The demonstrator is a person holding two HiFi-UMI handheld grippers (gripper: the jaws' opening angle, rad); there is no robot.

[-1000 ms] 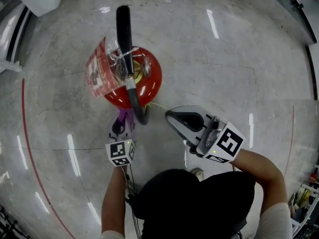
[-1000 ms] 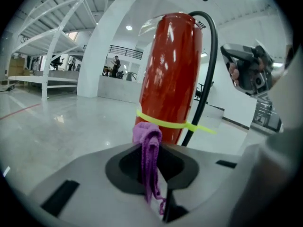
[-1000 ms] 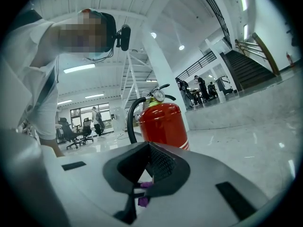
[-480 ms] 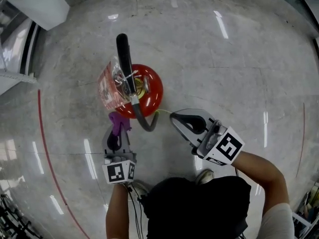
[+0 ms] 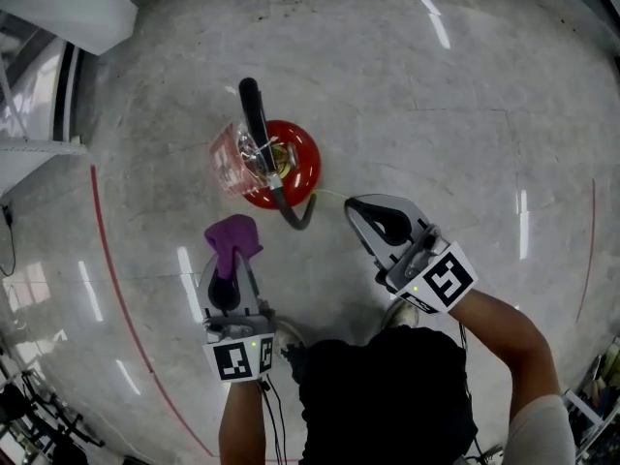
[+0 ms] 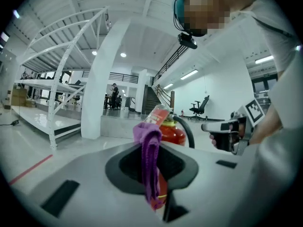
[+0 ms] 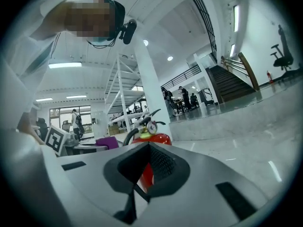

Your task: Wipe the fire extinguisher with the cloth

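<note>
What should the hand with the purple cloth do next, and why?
Probably bring the left gripper toward the red fire extinguisher until the purple cloth it pinches touches the red body. The cloth looks apart from the extinguisher, so no wiping can happen yet.

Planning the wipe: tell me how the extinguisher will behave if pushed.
The extinguisher is probably heavy and stiff: a red cylinder with a valve on top. Standing upright on the glossy floor, it may slide or tip under a high push. Its hose likely flexes.
</note>
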